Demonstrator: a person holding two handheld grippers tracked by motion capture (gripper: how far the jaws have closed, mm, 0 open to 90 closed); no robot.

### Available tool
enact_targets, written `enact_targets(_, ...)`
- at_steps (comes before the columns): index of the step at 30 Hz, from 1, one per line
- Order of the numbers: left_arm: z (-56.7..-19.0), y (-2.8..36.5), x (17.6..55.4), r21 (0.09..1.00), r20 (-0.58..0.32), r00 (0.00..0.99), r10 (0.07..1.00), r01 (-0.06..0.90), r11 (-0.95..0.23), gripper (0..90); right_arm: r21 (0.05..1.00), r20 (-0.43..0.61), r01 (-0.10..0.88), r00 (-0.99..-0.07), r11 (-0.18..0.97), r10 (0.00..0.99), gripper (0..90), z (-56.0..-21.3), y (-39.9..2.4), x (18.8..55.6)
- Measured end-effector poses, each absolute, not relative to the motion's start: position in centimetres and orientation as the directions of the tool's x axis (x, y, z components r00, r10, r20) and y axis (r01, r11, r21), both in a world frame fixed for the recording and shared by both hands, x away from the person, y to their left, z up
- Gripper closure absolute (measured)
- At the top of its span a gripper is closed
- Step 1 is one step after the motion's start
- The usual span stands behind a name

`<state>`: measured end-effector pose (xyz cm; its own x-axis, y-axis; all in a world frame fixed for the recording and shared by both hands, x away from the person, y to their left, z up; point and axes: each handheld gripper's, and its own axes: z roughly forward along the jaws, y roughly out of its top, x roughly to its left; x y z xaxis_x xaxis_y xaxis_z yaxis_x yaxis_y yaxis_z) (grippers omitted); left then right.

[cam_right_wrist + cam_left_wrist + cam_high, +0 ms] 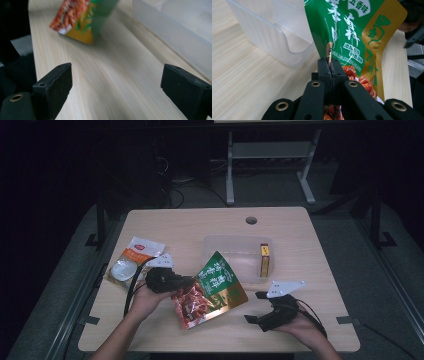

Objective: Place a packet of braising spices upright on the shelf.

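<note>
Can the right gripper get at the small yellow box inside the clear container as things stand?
Probably yes. The right gripper is open and empty, near the clear container, which has no lid. The yellow box stands uncovered at its right end; the green snack bag is left of it.

Clear bin (238,251) sits mid-table; yellow box (264,260) upright at its right wall, rest of bin floor bare, open from above. Snack bag (214,290), clamped in left gripper (186,282), hangs across bin's near-left corner, blocking approach there. White packet (131,261) lies well left of bin. Bare tabletop (190,225) behind bin and right of it. Right gripper (255,307), jaws wide apart, rests near bin's front-right, nothing between jaws.
</note>
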<state>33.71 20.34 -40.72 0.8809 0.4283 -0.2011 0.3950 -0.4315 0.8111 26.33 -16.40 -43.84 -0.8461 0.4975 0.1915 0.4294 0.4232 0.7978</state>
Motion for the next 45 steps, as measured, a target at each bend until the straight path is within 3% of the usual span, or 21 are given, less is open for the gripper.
enact_targets(8, -40.0, 20.8, 33.7, 0.844, -0.209, 0.860, 0.466, 0.399, -0.358, 89.5, 0.820, 0.190, 0.419, -0.842, 0.390, 0.505, 14.0, -43.3, -13.8, 27.3)
enact_targets(13, -39.6, 20.9, 33.6, 0.859, -0.201, 0.857, 0.475, 0.387, -0.336, 89.6, 0.839, 0.218, 0.427, -0.833, 0.339, 0.509, 21.5, -43.1, -12.7, 28.3)
enact_targets(14, -39.6, 20.9, 33.6, 0.862, -0.207, 0.854, 0.478, 0.390, -0.324, 89.6, 0.847, 0.231, 0.427, -0.832, 0.317, 0.505, 27.6, -42.9, -12.4, 28.7)
enact_targets(16, -39.5, 20.9, 33.6, 0.863, -0.209, 0.854, 0.477, 0.390, -0.320, 89.6, 0.851, 0.230, 0.424, -0.831, 0.310, 0.506, 30.5, -42.8, -12.2, 28.9)
enact_targets(17, -39.5, 20.9, 33.6, 0.865, -0.207, 0.856, 0.474, 0.387, -0.320, 89.6, 0.859, 0.249, 0.426, -0.832, 0.283, 0.496, 37.9, -42.7, -12.0, 29.4)
enact_targets(18, -39.5, 20.9, 33.6, 0.866, -0.208, 0.856, 0.473, 0.386, -0.317, 89.6, 0.859, 0.249, 0.426, -0.832, 0.283, 0.496, 37.9, -42.7, -12.0, 29.4)
enact_targets(20, -39.6, 20.8, 33.5, 0.870, -0.208, 0.857, 0.472, 0.382, -0.311, 89.6, 0.856, 0.274, 0.442, -0.828, 0.267, 0.490, 51.6, -42.8, -11.7, 29.8)
enact_targets(23, -39.7, 20.7, 33.5, 0.869, -0.209, 0.857, 0.471, 0.383, -0.312, 89.5, 0.849, 0.284, 0.451, -0.829, 0.276, 0.482, 59.5, -43.0, -11.7, 30.0)
enact_targets(25, -39.8, 20.6, 33.4, 0.871, -0.219, 0.855, 0.470, 0.388, -0.300, 89.5, 0.845, 0.305, 0.467, -0.821, 0.261, 0.482, 72.8, -43.0, -11.8, 29.9)
enact_targets(31, -40.1, 20.4, 33.1, 0.877, -0.236, 0.860, 0.452, 0.389, -0.282, 89.5, 0.836, 0.368, 0.509, -0.798, 0.205, 0.478, 88.1, -42.6, -12.7, 30.2)
enact_targets(45, -40.7, 19.6, 32.5, 0.861, -0.231, 0.887, 0.400, 0.377, -0.340, 89.1, 0.845, 0.309, 0.463, -0.832, 0.269, 0.461, 89.9, -40.5, -13.9, 30.2)
